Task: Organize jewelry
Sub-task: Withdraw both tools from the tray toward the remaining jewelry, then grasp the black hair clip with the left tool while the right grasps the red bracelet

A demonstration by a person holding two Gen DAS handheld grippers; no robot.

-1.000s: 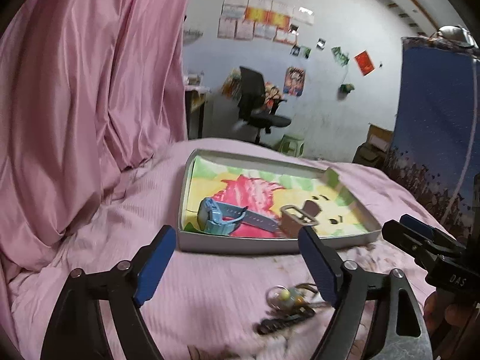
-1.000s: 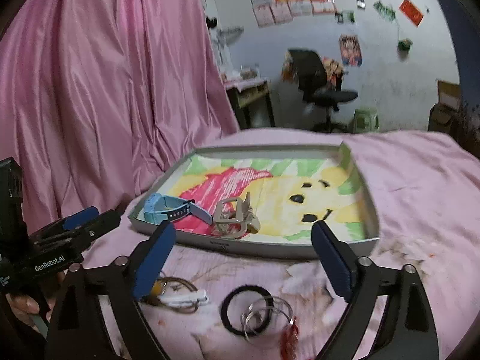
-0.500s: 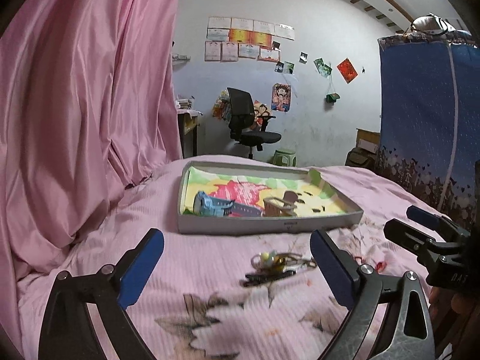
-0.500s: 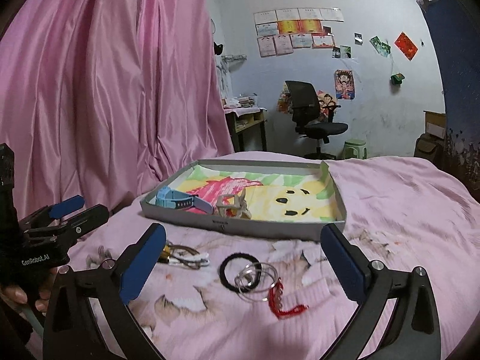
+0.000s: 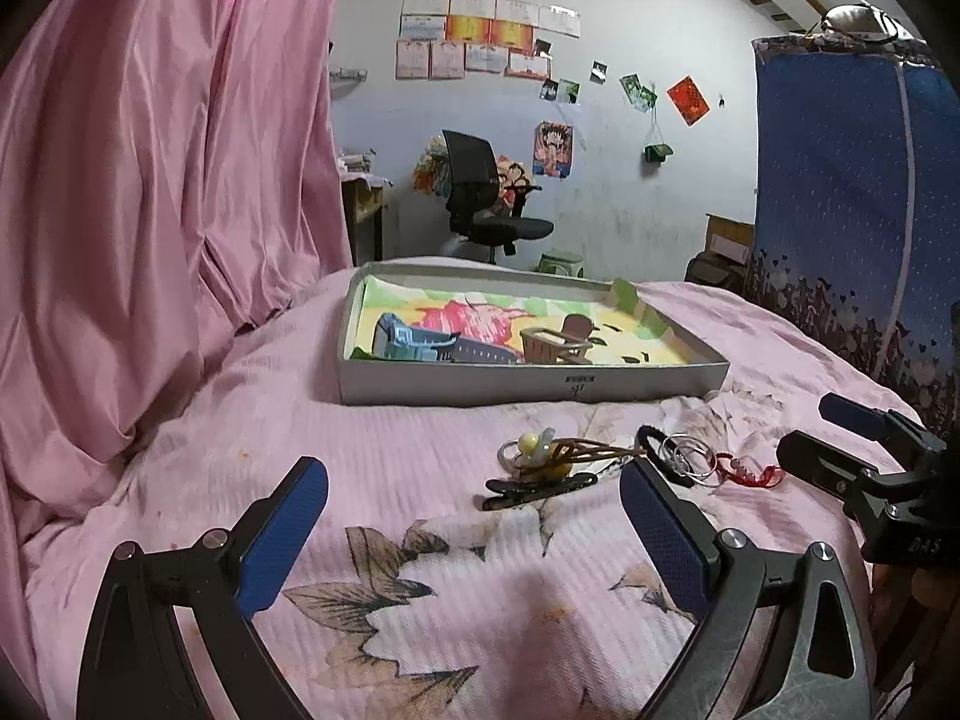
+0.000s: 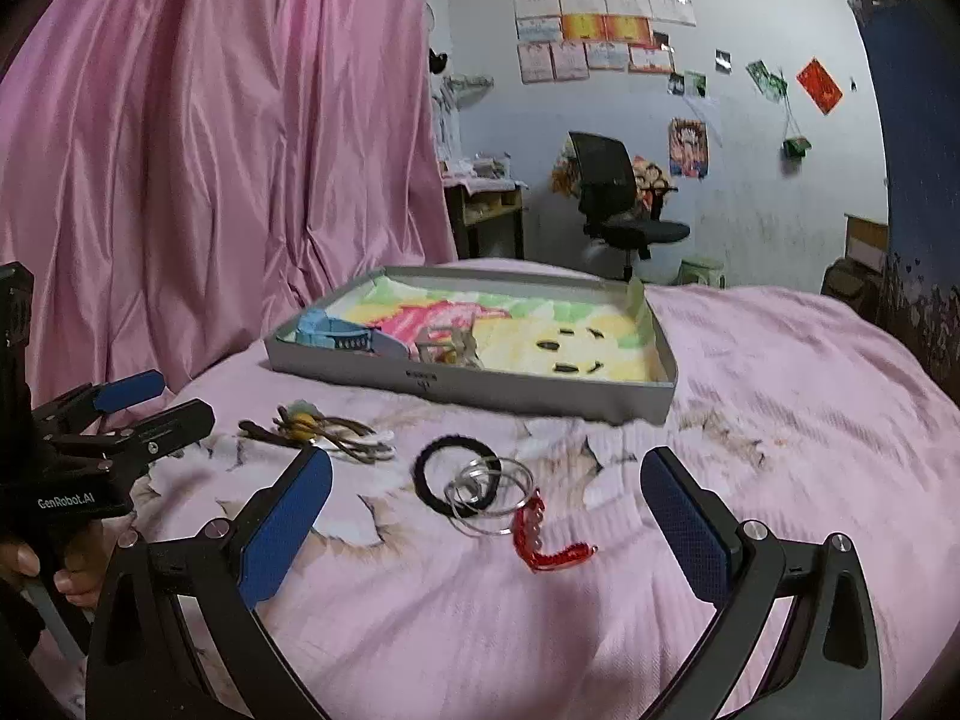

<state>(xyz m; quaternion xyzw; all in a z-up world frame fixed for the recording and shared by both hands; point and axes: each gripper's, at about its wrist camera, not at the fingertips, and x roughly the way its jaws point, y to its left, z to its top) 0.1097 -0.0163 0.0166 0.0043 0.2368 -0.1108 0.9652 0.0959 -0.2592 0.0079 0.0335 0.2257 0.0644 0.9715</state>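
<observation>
A grey tray with a cartoon lining stands on the pink bed. In it lie a blue watch and a beige hair claw. In front of it on the bedspread lie a black hair clip, a beaded cord bundle, a black hair tie, silver bangles and a red bracelet. My left gripper is open and empty, short of the clip. My right gripper is open and empty over the bangles.
A pink curtain hangs along the left. A blue printed wardrobe stands at the right. Beyond the bed are a black office chair, a desk and a green stool.
Both grippers have drawn back from the tray and sunk lower towards the bedspread. The loose jewelry in front of the tray now shows in full. Nothing was picked up.
</observation>
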